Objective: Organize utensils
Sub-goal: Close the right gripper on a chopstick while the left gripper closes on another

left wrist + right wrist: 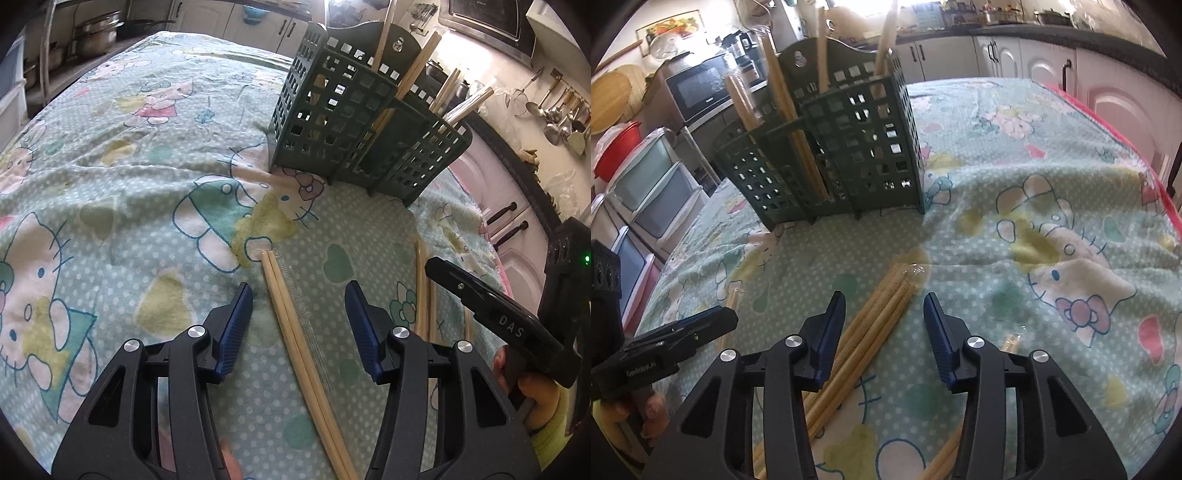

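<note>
While the left gripper [298, 314] hangs low over the patterned cloth [122, 206], its blue-padded jaws stand wide apart and hold nothing. A wrapped pair of chopsticks [295, 325] lies flat on the cloth between the two fingers, touching neither pad as far as the left wrist view shows. Just to the right of that pair, more chopsticks [423, 291] lie on the cloth, partly hidden behind the right gripper [476, 299], which reaches in from the right edge; from this angle I cannot tell how far it is open.

Beyond both, the dark green slotted utensil holder [354, 125] stands upright on the cloth, with several chopsticks already leaning in its compartments.

In the right wrist view, the left gripper [683, 332] shows at the left edge. The right gripper [884, 321] has its jaws spread wide and grips nothing. A bundle of chopsticks [871, 321] lies on the cloth [1034, 166] between its fingers, nearer the left pad; whether it touches that pad is unclear. Another pair [1010, 341] peeks out behind the right finger. The holder [827, 147] stands ahead, well apart from the loose chopsticks.
</note>
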Motion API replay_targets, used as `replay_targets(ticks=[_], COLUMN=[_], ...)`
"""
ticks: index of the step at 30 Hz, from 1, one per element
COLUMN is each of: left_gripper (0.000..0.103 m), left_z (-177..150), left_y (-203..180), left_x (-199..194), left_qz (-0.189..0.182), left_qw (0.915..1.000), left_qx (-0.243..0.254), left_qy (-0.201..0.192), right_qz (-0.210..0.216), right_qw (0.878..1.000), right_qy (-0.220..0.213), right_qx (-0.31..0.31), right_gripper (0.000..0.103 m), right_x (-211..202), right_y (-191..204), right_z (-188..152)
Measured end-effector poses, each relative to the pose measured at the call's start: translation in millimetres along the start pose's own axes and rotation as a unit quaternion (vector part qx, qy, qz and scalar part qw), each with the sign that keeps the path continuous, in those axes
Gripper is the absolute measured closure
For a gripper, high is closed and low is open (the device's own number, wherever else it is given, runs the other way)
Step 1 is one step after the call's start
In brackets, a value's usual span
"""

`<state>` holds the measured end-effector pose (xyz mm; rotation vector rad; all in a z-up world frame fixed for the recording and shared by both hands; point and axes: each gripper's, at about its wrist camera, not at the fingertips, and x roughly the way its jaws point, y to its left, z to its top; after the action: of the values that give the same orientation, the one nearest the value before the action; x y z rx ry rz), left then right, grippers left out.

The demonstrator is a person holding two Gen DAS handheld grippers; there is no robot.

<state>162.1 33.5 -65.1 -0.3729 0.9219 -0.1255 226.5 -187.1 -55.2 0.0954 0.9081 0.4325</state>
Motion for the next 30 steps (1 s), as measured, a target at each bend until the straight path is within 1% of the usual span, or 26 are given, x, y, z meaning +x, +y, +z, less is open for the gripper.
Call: replay_targets(ticks=[5,7,9,11,20,22,27,28,29,30], left_gripper=[0.058,0.058,0.058,0.058,0.058,0.061,0.082,0.083,0.088,0.09], left_z=[2,3,5,7,14,16,19,20,21,21], left_y=[-2,-3,-4,-4,-2,-5,-8,-7,-7,-5], left_x=[4,6,7,9,16,17,21,21,22,21], left_qz=[0.004,0.007,0.01,0.01,0.011,0.021,0.055,0.057,0.061,0.063], left_qw=[1.0,1.0,0.9999,0.9999,0.9999,0.9996,0.9978,0.9977,0.9974,0.9972], left_qx=[0.0,0.001,0.003,0.004,0.011,0.02,0.036,0.037,0.039,0.04], left_qy=[0.0,0.0,-0.001,-0.001,-0.003,-0.003,-0.003,-0.002,-0.002,-0.001], right_qz=[-0.001,0.003,0.007,0.013,0.04,0.04,0.045,0.047,0.049,0.049], right_qw=[1.0,1.0,1.0,0.999,0.997,0.997,0.996,0.996,0.996,0.996], right_qy=[0.004,0.004,0.004,0.006,0.009,0.006,-0.006,-0.007,-0.009,-0.011], right_qx=[0.009,0.015,0.024,0.031,0.066,0.069,0.077,0.078,0.079,0.078], right_gripper=[0.072,0.075,0.08,0.082,0.088,0.088,0.089,0.089,0.089,0.089], right_x=[3,2,1,1,-2,-4,-10,-11,-12,-13], right_y=[-5,-8,-13,-18,-31,-32,-36,-36,-36,-36], right_z=[-1,-2,-2,-2,-1,-1,1,2,2,3])
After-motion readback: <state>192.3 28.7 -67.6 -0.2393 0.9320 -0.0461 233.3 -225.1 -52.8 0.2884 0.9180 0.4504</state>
